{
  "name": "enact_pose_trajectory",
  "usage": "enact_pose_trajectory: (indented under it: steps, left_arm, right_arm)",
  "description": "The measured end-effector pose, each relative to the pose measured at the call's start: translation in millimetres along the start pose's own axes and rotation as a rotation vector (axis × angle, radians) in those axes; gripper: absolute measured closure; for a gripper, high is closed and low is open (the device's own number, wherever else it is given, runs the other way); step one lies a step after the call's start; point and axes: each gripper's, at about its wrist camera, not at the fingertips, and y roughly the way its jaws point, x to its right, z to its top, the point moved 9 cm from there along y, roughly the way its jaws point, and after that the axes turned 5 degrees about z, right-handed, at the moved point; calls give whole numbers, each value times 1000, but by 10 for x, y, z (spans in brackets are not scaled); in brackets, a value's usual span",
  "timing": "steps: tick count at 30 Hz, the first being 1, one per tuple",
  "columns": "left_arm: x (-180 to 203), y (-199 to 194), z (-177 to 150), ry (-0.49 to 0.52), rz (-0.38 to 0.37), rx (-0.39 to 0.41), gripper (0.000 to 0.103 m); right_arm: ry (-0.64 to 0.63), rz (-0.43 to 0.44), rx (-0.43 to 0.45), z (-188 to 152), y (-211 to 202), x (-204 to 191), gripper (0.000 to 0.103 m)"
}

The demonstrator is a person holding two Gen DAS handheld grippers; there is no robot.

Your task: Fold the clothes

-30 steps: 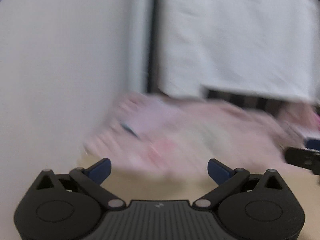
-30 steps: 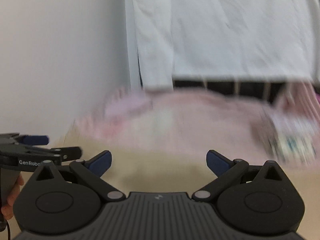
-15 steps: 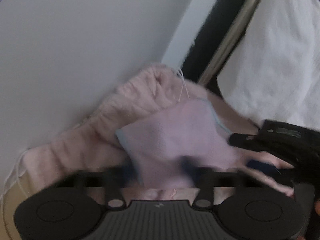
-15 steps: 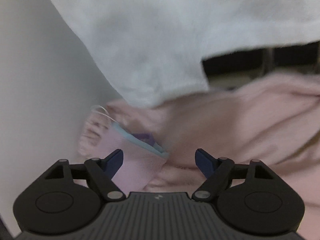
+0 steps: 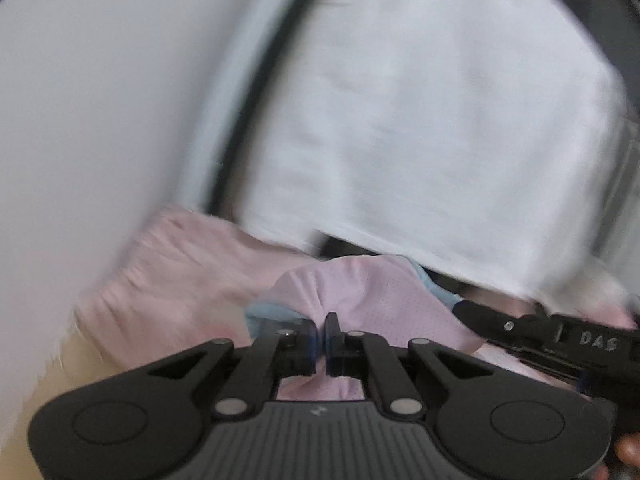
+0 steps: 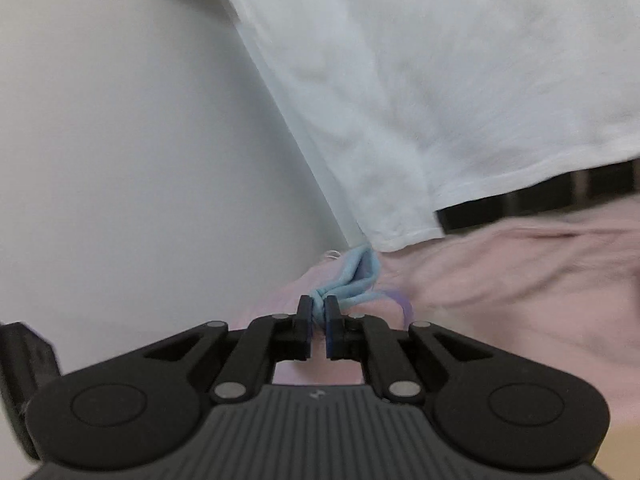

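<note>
Pink garment with blue trim, bunched, long axis unclear, pinched by left hand-held gripper and right hand-held gripper.

Only one piece of lettering can be read: the pale characters "DAS" on the black body of the right tongs, seen at the right edge of the left wrist view. The final character is blurred and could be a different letter. A small pale emblem sits at the top middle of the ribbed housing in each wrist view, but it is too small to make out. The right wrist view shows no lettering that can be read.
</note>
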Motion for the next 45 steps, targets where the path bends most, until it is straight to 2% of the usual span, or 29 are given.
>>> enact_pose_trajectory:
  steps: [3, 5, 6, 8, 9, 10, 11, 12, 13, 14, 15, 16, 17, 18, 19, 20, 22, 24, 25, 27, 28, 29, 30, 31, 32, 34, 36, 38, 45]
  left_arm:
    - [397, -594, -407, 27, -79, -1, 101]
    - [662, -993, -680, 44, -132, -2, 101]
    - [826, -1030, -790, 88, -125, 9, 101]
    - [991, -794, -982, 130, -86, -17, 99]
    - [1072, -677, -1077, 151, -66, -30, 93]
    - [1063, -486, -1196, 177, -30, -60, 89]
    - [972, -327, -1389, 217, 84, -107, 88]
    - [879, -182, -1577, 258, 198, -154, 86]
    - [774, -214, -1697, 272, 247, -162, 86]
    - [669, -249, -1816, 287, 296, -170, 85]
    - [564, -286, -1935, 301, 345, -178, 79]
    - [502, -460, -2008, 259, 317, -144, 65]
    - [439, -636, -2079, 217, 289, -110, 57]
    - [431, -843, -2177, 188, 233, -83, 43]
    - [504, -1034, -2302, 201, 159, -66, 36]
    - [602, -1127, -2402, 258, 113, -57, 32]
    - [800, -1317, -2610, 371, 20, -38, 18]
    - [797, -1291, -2745, 402, 25, -20, 17]
    - [796, -1277, -2813, 417, 27, -11, 17]
    - [727, -1072, -2909, 371, 80, -99, 24]
    - [702, -1003, -2936, 351, 90, -126, 39]
    - [667, -901, -2944, 336, 117, -160, 52]
    - [632, -801, -2953, 321, 143, -194, 78]
    - [582, -761, -2926, 311, 154, -199, 99]
    - [533, -722, -2899, 302, 166, -204, 98]
    - [534, -745, -2809, 258, 133, -180, 101]
    - [535, -936, -2547, 200, 109, -128, 101]
    - [535, -1130, -2282, 142, 86, -76, 102]
    - [1156, -2777, -784, 145, -108, 345, 102]
  right_arm:
    - [102, 42, 27, -421, -1011, -107, 98]
    - [143, 76, 73, -716, -1461, -217, 98]
    - [152, 70, 96, -803, -1613, -234, 98]
    - [185, 29, 140, -917, -1816, -172, 97]
    - [229, -5, 161, -966, -1816, -31, 97]
    - [266, -74, 155, -1072, -1779, 144, 96]
    - [296, -158, 136, -1206, -1742, 321, 92]
    - [297, -245, 71, -1381, -1676, 497, 88]
    - [289, -321, -3, -1575, -1677, 650, 79]
    - [283, -392, -72, -1767, -1722, 791, 78]
    - [254, -410, -87, -1902, -1819, 854, 76]
    - [214, -403, -76, -2010, -1938, 879, 59]
    - [163, -409, -70, -2110, -2079, 888, 38]
    - [107, -422, -66, -2205, -2230, 888, 35]
    - [71, -443, -76, -2293, -2338, 925, 36]
    - [66, -443, -86, -2362, -2411, 957, 36]
    - [92, -403, -98, -2463, -2476, 992, 36]
    - [133, -350, -101, -2500, -2392, 1007, 37]
    - [136, -337, -108, -2523, -2307, 1014, 40]
    - [107, -331, -119, -2571, -2178, 959, 45]
    - [76, -337, -122, -2576, -2112, 913, 49]
    - [48, -343, -134, -2581, -2042, 872, 62]
    - [21, -347, -147, -2586, -1976, 830, 75]
    - [-3, -348, -167, -2621, -1927, 778, 99]
    - [-25, -352, -174, -2642, -1869, 748, 99]
    - [-30, -347, -170, -2631, -1844, 677, 100]
    - [-8, -292, -124, -2515, -1920, 510, 100]
    - [1, -214, -39, -2229, -2168, 188, 100]
    - [-106, 109, 267, -1003, -3434, -1408, 100]
